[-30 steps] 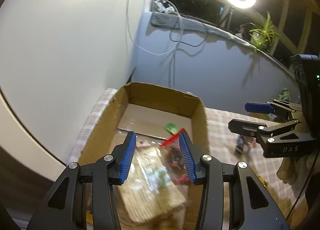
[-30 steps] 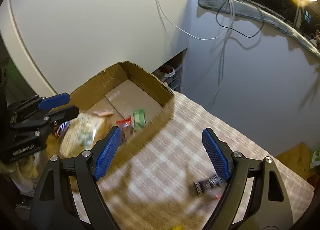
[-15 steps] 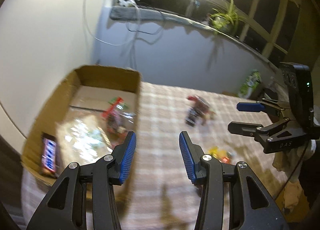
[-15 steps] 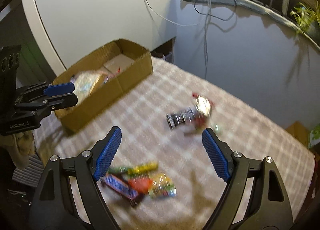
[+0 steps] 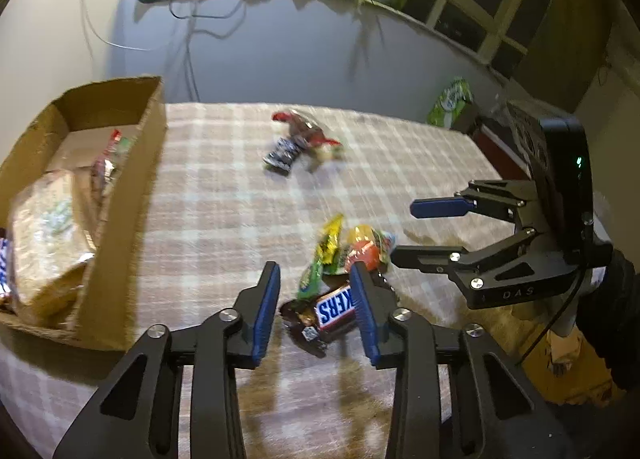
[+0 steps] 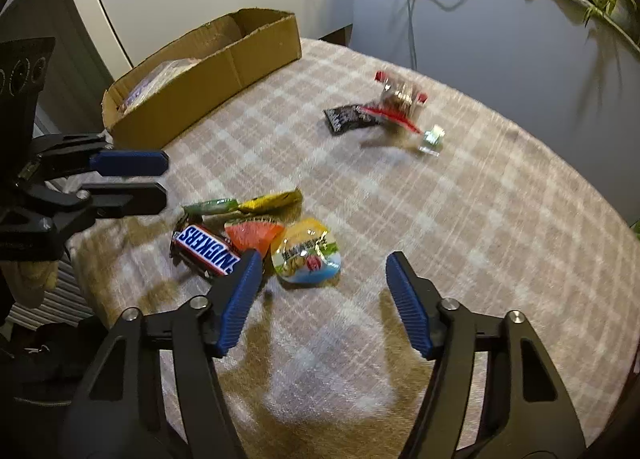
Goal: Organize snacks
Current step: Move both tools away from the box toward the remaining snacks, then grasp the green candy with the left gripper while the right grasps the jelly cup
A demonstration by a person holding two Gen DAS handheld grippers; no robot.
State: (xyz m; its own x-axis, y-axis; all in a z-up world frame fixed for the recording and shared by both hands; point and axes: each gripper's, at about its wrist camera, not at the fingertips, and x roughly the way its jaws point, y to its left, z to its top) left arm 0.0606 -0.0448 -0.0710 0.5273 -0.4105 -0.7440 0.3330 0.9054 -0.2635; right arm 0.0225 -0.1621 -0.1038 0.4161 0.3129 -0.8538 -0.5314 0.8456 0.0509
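A small pile of snacks lies on the plaid cloth: a Snickers bar (image 5: 334, 305) (image 6: 206, 249), an orange wedge packet (image 6: 254, 235), yellow and green sticks (image 6: 240, 203) and a round jelly packet (image 6: 306, 259). My left gripper (image 5: 314, 279) hovers over the Snickers bar, its jaws closing and the pads clear of it. My right gripper (image 6: 324, 263) hangs over the round packet with its jaws closing and nothing pressed. The cardboard box (image 5: 120, 219) at the left holds a bagged loaf (image 5: 48, 227) and small packets.
Farther back lie a black packet with a red-and-clear bag (image 6: 376, 111) and a small green candy (image 6: 432, 139). A green pack (image 5: 450, 101) sits at the table's far edge. Cables hang down the wall behind. The table's rounded edge runs along the right.
Both grippers swung away from the box and dropped toward the snack pile. The jaws of both have narrowed. The loaf bag stays in the box.
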